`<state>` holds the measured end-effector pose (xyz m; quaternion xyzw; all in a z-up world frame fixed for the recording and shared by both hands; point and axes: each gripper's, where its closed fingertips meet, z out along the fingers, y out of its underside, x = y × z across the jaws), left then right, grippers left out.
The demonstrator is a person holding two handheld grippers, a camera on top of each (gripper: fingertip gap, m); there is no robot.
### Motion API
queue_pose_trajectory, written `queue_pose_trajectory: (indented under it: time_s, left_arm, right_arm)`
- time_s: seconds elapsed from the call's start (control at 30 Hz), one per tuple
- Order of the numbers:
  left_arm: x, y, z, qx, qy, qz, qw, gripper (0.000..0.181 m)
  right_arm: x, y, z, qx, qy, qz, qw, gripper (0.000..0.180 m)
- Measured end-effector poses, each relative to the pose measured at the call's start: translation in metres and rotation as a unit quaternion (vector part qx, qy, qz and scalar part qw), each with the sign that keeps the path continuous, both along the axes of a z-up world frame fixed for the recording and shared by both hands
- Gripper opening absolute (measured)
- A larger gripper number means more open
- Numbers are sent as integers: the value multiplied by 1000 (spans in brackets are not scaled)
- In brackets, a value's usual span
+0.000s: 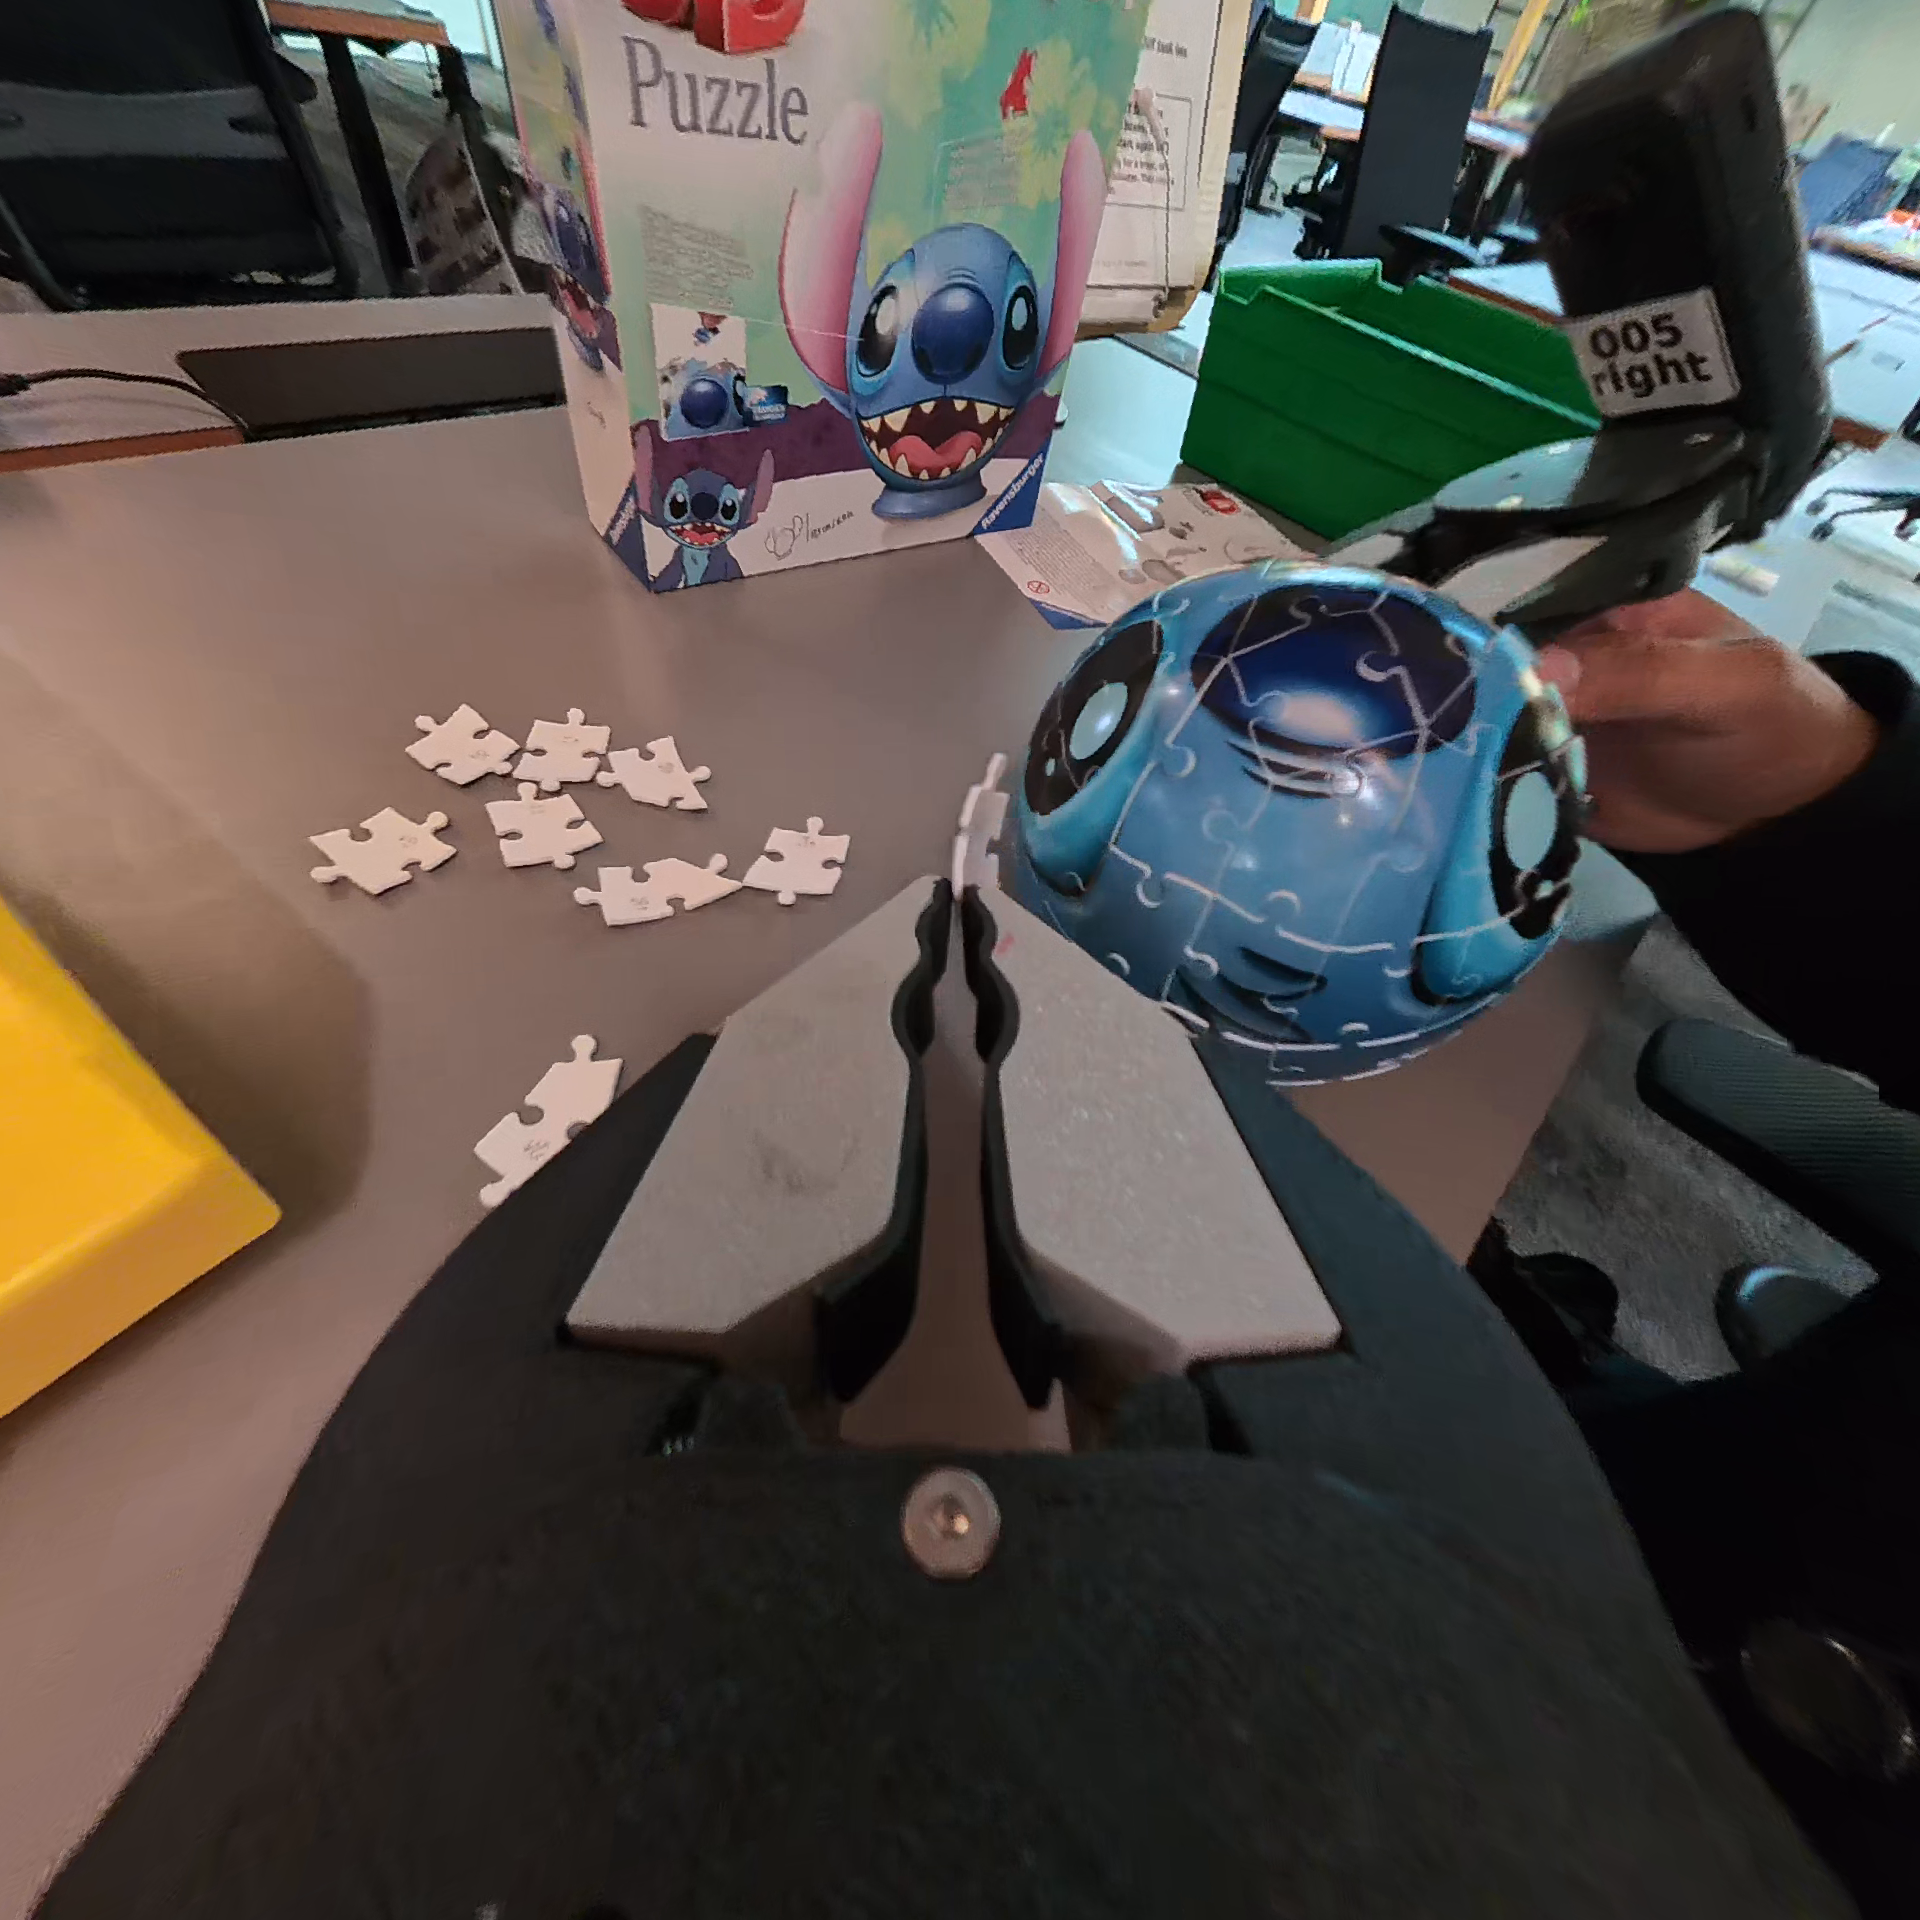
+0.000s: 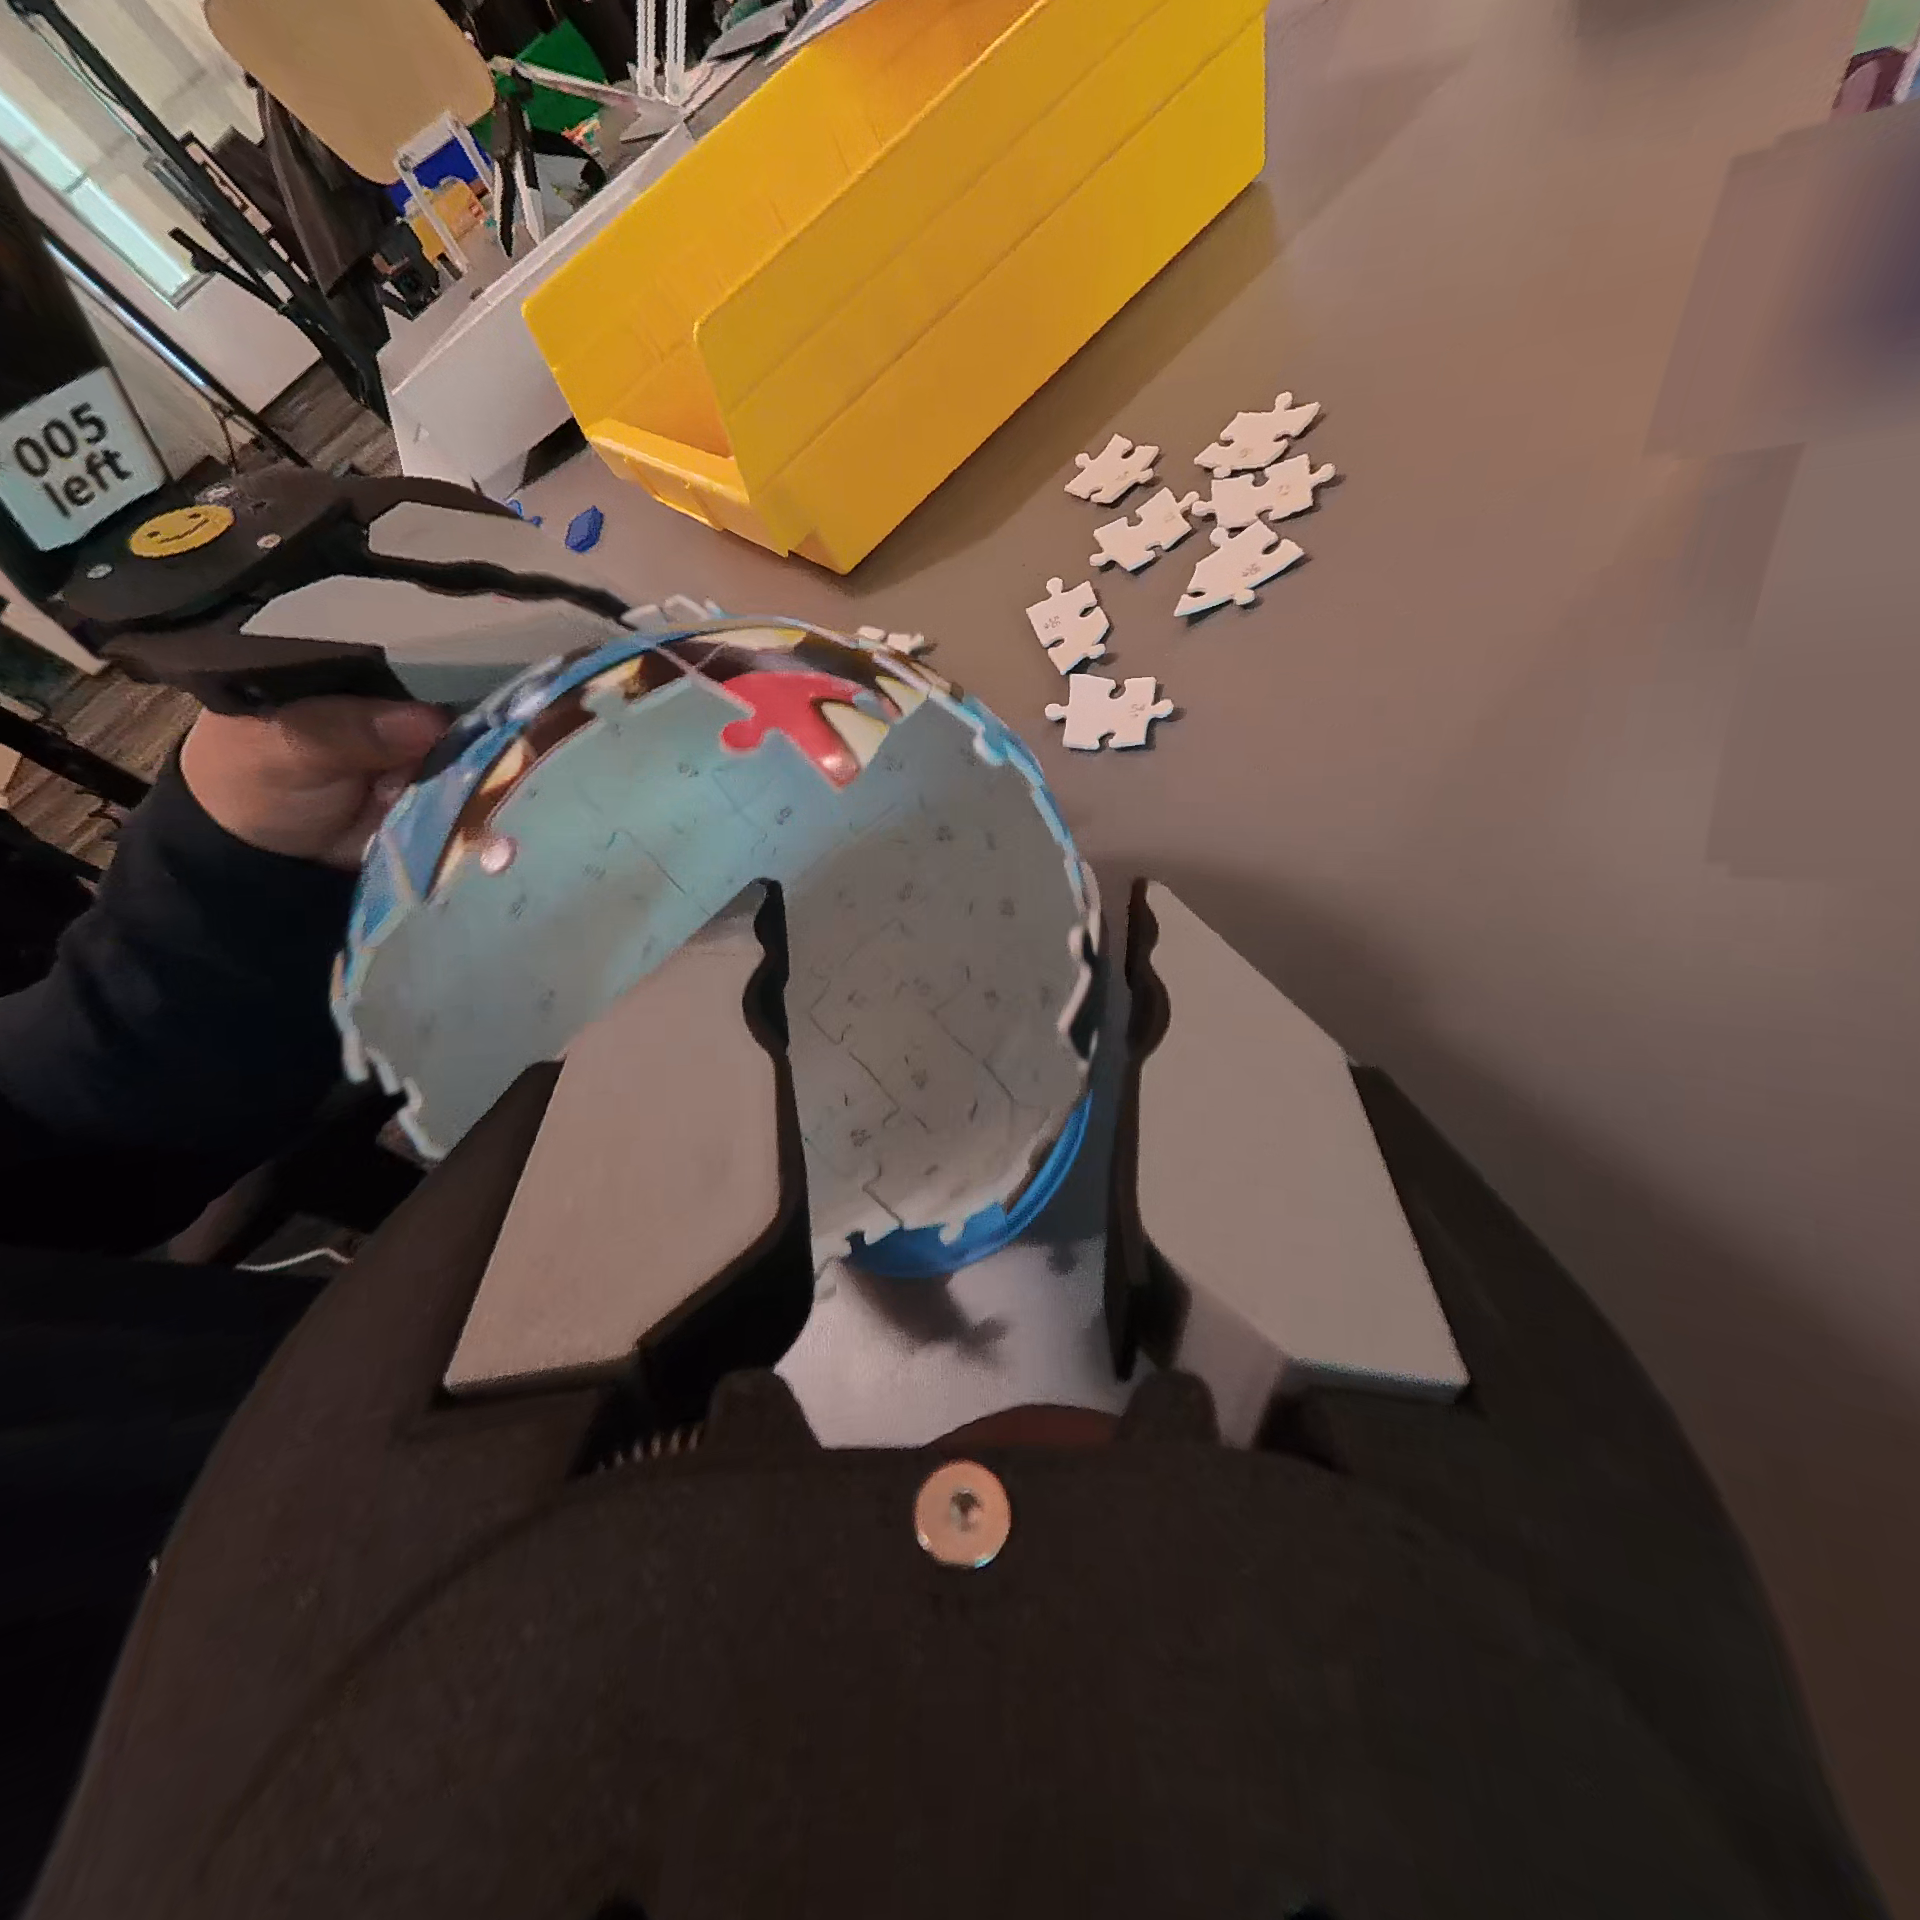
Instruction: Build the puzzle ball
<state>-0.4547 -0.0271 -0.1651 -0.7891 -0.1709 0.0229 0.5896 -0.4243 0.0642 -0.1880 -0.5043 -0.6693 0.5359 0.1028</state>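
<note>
On the grey matte surface (image 1: pixel 208 644), white face-down puzzle pieces (image 1: pixel 561 810) are lying scattered, well apart from the ball. A tall printed cardboard puzzle box (image 1: pixel 821 312) is standing upright behind them, with a folded instruction leaflet (image 1: pixel 1132 540) beside it. A yellow plastic bin (image 2: pixel 935 260) is sitting at the surface's edge; a green plastic crate (image 1: pixel 1371 405) is sitting farther back. Office chairs and desks are filling the room beyond.

The blue, partly built, hollow puzzle ball (image 1: pixel 1299 821) is hanging above the surface. The right gripper (image 2: pixel 951 904) is clamping the ball's shell wall between its fingers. The left gripper (image 1: pixel 958 904) is pinching a white puzzle piece (image 1: pixel 977 831) at its tips, just beside the ball's open rim.
</note>
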Motion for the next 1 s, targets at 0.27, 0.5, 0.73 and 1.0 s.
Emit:
queue_pose_trajectory:
  time_s: [0.27,0.5,0.73,1.0]
  left_arm:
    - [17,-17,31,79,-24,-36,996,0]
    - [80,-20,46,135,-98,-134,977,0]
    - [113,-19,68,167,-108,-179,964,0]
    - [134,-11,64,173,-126,-184,959,0]
  right_arm:
    - [42,34,22,-2,48,-33,998,64]
    - [83,67,36,37,76,-75,994,56]
    - [103,31,61,18,98,-31,995,48]
    - [118,-60,79,-7,114,112,987,45]
